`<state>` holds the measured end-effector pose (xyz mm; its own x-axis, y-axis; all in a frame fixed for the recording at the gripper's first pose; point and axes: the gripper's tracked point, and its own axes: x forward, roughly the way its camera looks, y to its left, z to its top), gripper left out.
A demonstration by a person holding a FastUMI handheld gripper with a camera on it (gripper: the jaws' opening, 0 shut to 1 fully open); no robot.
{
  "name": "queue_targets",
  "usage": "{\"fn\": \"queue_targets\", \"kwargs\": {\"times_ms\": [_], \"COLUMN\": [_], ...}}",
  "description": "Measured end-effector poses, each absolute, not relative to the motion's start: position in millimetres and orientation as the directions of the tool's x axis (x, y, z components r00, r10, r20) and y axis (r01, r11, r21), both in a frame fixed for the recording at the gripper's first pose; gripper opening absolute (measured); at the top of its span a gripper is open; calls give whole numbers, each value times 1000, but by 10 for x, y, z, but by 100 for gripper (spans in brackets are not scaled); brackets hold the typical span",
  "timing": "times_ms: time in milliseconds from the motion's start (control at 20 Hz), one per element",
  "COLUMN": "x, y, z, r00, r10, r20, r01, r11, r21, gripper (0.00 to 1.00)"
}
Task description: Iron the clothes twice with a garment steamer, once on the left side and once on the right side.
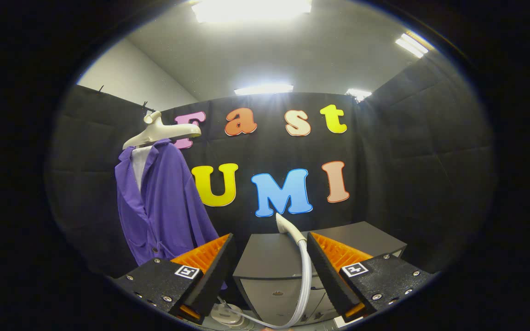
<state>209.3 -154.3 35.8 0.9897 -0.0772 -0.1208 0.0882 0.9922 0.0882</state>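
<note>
Booth wall beyond wide-open, empty tongs (269, 271)

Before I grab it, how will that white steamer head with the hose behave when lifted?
The steamer head looks like rigid plastic, probably light and smooth, so it may slip. Its hose curves loosely downward, so it is likely floppy and may drag or tug sideways. The tongs are open, with the head just beyond them, nothing gripped.

A grey cabinet (274, 262) stands just beyond the fingers. The steamer head (290, 228) sits on its top. Its hose (305, 285) hangs down the front.
</note>
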Motion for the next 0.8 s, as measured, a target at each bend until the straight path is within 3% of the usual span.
{"fn": "queue_targets", "kwargs": {"times_ms": [250,800], "x": [2890,4269], "y": [-1979,-2290], "z": [231,-639], "r00": [985,930], "r10": [-90,41], "r20": [-147,-364], "r01": [111,83], "r11": [983,945], "r21": [146,317], "gripper": [95,95]}}
